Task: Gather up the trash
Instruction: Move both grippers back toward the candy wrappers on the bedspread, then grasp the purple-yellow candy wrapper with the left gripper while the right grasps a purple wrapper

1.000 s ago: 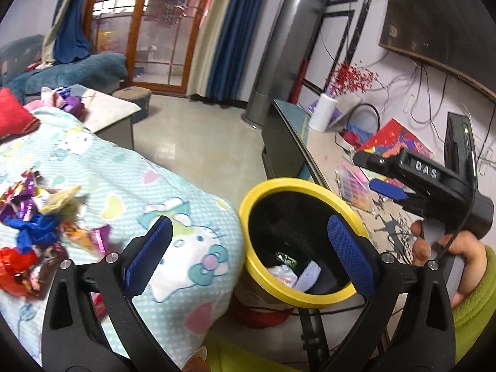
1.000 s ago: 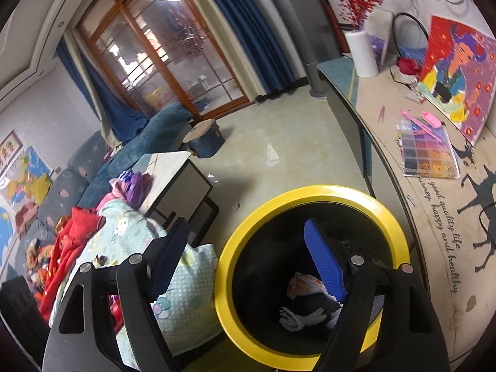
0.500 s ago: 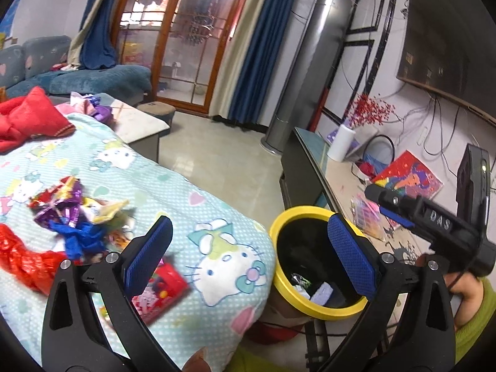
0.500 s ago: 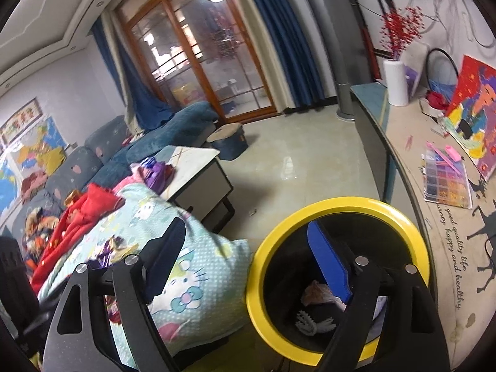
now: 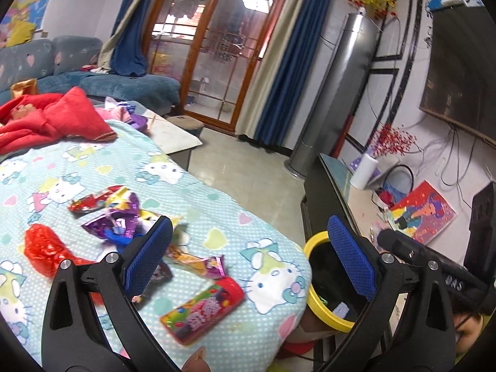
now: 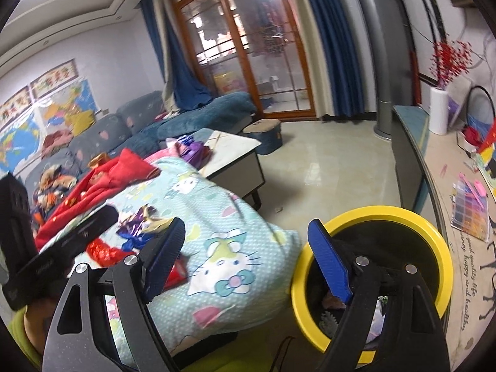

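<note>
- Wrappers [image 5: 124, 220] lie scattered on the patterned blanket [image 5: 198, 192], beside the yellow-rimmed bin [image 6: 434, 248].
- Left hand-held gripper [image 5: 248, 254] hangs over them, released and holding nothing.
- Right hand-held gripper [image 6: 245, 257] gapes wide at the bin's rim, likewise unladen.

A blanket [image 5: 192, 186] with a cat print carries the wrappers [image 5: 124, 217]. Nearest the bin [image 5: 325, 310] lies a candy pack [image 5: 203, 308]; farther from it a red wrapper [image 5: 42, 248], and farthest a red garment [image 5: 52, 121].
</note>
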Tool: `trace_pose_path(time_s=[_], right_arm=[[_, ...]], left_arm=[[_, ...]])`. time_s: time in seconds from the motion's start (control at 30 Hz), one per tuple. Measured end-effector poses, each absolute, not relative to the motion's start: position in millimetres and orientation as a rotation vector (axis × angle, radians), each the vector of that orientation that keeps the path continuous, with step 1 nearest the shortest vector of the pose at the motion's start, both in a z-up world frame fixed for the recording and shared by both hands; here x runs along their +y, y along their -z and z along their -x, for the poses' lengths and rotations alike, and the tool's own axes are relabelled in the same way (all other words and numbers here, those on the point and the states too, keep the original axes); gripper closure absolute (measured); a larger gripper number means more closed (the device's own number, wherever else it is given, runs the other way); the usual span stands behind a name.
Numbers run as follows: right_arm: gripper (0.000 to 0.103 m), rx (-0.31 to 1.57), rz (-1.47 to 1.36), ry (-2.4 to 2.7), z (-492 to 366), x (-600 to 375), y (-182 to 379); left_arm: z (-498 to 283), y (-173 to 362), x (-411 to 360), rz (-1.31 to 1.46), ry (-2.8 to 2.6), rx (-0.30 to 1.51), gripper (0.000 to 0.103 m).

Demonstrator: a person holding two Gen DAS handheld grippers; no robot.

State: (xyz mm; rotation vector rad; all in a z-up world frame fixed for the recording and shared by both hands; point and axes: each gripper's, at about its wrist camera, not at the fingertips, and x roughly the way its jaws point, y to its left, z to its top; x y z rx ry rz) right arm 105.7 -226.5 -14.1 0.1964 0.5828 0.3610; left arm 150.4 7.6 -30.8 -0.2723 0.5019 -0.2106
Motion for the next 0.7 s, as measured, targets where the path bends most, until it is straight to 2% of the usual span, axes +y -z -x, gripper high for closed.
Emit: trace_pose_path(time_s=[0.7], right_arm=[[0.023, 0.621, -0.086, -0.481, -100, -168, 21]], left_arm=[[-150, 38, 83, 0.372, 0.074, 0.485, 0.011]])
